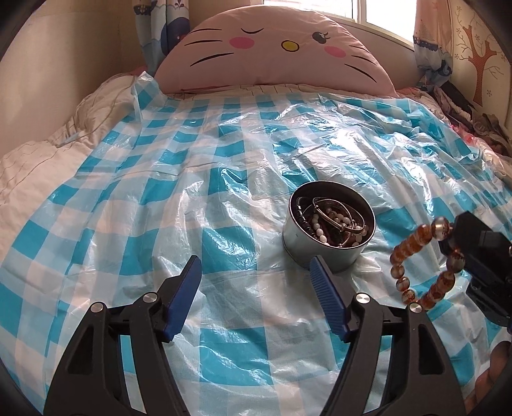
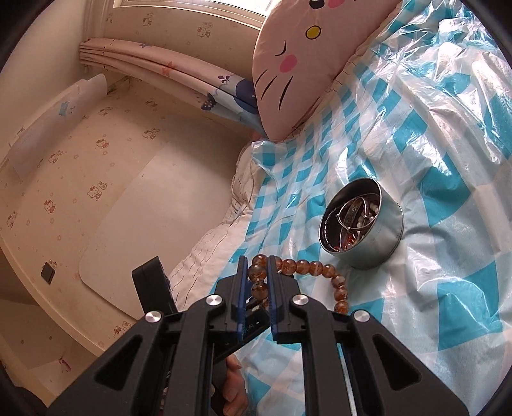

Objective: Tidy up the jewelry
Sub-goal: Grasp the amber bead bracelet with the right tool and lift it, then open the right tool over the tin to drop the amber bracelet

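Amber beads on the bracelet (image 2: 289, 267) sit pinched in your right gripper (image 2: 257, 272) near the tin (image 2: 377, 246), while your left gripper (image 1: 256, 278) stays spread and empty, so a tilt could let them slip onto the plastic sheet (image 1: 224, 160).

The round metal tin (image 1: 328, 231) is viewed closely from behind by the left wrist camera, angled downward toward the cat-face pillow (image 1: 275, 51); both are shared, rotated, in the right wrist view.

Sunlit bdrm w/ window (image 1: 384, 12), bed (image 1: 38, 179)
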A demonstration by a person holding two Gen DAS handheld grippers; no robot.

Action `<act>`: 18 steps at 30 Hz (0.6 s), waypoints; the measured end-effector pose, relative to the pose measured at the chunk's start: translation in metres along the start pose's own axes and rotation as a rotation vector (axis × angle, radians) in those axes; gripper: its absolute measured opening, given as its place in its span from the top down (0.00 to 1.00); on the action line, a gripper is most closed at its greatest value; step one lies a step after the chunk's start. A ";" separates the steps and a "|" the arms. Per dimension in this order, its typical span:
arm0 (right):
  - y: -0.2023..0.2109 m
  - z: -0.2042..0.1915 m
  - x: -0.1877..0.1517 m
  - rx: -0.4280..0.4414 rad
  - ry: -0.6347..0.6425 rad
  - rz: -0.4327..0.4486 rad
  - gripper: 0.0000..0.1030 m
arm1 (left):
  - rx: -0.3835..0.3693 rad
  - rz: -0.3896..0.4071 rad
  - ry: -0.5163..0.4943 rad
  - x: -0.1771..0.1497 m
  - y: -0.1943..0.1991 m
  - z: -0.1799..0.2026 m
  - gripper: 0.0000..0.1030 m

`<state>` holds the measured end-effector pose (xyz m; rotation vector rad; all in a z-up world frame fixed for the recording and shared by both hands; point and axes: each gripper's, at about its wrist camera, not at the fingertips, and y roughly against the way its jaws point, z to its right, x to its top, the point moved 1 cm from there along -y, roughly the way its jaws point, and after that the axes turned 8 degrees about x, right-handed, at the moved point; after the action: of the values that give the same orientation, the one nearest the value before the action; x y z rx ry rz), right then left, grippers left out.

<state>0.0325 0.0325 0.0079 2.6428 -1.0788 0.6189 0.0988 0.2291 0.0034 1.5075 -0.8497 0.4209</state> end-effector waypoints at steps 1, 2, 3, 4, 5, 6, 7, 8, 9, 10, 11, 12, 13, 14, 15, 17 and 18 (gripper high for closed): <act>-0.002 -0.001 0.004 0.002 0.003 0.005 0.88 | -0.001 -0.001 -0.002 0.000 0.000 0.001 0.35; -0.003 -0.001 0.008 0.003 0.007 0.010 0.88 | -0.002 -0.002 -0.004 0.000 -0.001 0.001 0.35; -0.005 -0.002 0.014 0.003 0.010 0.015 0.88 | -0.002 -0.003 -0.006 0.000 -0.001 0.002 0.35; -0.008 -0.002 0.020 0.005 0.012 0.020 0.88 | -0.001 -0.003 -0.008 0.000 -0.002 0.002 0.34; -0.011 -0.002 0.025 0.006 0.014 0.024 0.88 | 0.000 -0.004 -0.009 0.001 -0.002 0.002 0.34; -0.014 -0.003 0.031 0.006 0.019 0.028 0.88 | 0.000 -0.004 -0.010 0.001 -0.002 0.003 0.34; -0.018 -0.004 0.036 0.001 0.026 0.030 0.88 | 0.001 -0.004 -0.008 0.001 -0.003 0.003 0.33; -0.021 -0.004 0.041 -0.007 0.036 0.032 0.88 | 0.003 -0.006 -0.007 0.001 -0.003 0.002 0.32; -0.026 -0.005 0.046 -0.021 0.048 0.035 0.88 | 0.004 -0.007 -0.005 0.001 -0.004 0.002 0.31; -0.030 -0.005 0.050 -0.038 0.061 0.037 0.88 | 0.005 -0.009 -0.003 0.002 -0.005 0.002 0.31; -0.035 -0.004 0.054 -0.058 0.073 0.036 0.88 | 0.004 -0.012 0.000 0.002 -0.006 0.002 0.31; -0.041 -0.003 0.056 -0.087 0.085 0.028 0.88 | 0.003 -0.014 0.002 0.003 -0.006 0.001 0.30; -0.049 0.000 0.058 -0.135 0.100 0.013 0.87 | 0.001 -0.018 0.004 0.003 -0.008 0.001 0.30; -0.057 0.006 0.059 -0.186 0.106 -0.009 0.87 | 0.001 -0.022 0.005 0.003 -0.009 0.001 0.30; -0.067 0.015 0.059 -0.227 0.092 -0.044 0.84 | 0.002 -0.026 0.005 0.003 -0.010 0.001 0.30; -0.076 0.032 0.055 -0.289 0.051 -0.082 0.74 | 0.008 -0.035 0.004 0.002 -0.012 0.000 0.29; -0.075 0.036 0.052 -0.291 0.043 -0.078 0.74 | 0.010 -0.039 0.004 0.002 -0.013 -0.001 0.29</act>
<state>0.1297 0.0406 -0.0029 2.3969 -0.9667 0.4613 0.1094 0.2283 -0.0041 1.5295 -0.8151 0.3995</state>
